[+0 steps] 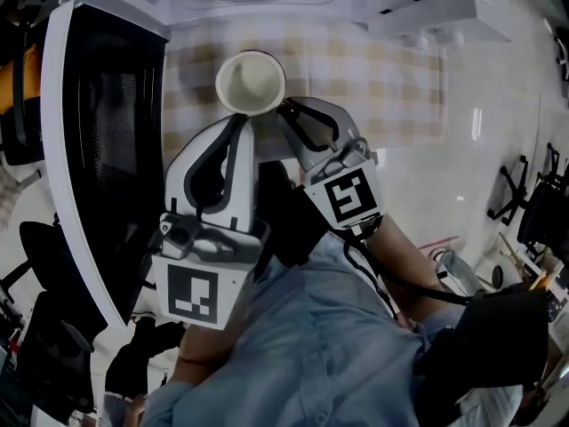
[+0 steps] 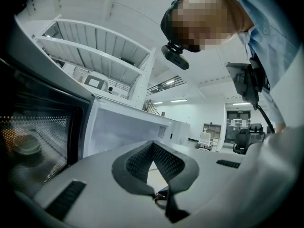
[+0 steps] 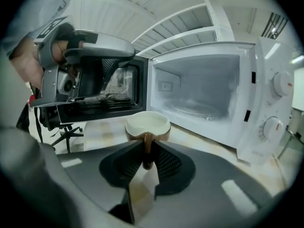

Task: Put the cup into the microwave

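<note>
Cup (image 3: 147, 126): cream ceramic, before white microwave (image 3: 266, 103); likely rigid, brittle.
Right gripper (image 3: 145, 142): pinching brown handle (image 3: 147, 152).
Left gripper (image 2: 153, 148): pressed together, empty.

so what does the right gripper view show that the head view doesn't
Only the right gripper view: the open cavity with its turntable, the two dials beside it, and the handle of the cup pinched between the tongs of the right gripper.
Only the head view: the right gripper's marker cube, the forearm behind it, and the top of the microwave.
Both: the cup, the open door, the checked cloth and the left gripper.
</note>
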Action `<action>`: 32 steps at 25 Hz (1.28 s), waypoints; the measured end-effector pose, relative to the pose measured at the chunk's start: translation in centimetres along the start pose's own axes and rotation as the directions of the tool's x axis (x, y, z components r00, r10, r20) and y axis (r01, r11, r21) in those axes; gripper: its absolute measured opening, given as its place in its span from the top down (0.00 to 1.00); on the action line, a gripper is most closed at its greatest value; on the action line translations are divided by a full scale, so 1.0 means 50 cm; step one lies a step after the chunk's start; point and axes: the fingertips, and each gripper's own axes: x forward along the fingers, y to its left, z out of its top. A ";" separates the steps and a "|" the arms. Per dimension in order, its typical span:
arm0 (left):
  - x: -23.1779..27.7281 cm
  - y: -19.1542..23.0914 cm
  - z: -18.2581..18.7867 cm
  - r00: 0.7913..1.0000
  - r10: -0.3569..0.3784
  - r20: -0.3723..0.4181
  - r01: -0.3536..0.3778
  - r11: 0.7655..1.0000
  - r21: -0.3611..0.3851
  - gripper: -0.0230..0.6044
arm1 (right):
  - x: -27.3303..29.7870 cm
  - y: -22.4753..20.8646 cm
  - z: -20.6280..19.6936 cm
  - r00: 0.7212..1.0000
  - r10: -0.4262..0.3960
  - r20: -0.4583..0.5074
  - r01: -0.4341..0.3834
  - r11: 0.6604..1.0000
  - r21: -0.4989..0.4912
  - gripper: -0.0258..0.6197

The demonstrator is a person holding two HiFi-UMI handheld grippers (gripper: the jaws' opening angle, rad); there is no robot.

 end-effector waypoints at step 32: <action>0.005 -0.008 -0.028 0.998 -0.040 -0.046 0.039 0.999 -0.015 0.96 | -0.009 0.010 -0.025 0.997 -0.077 0.024 0.075 0.995 0.059 0.87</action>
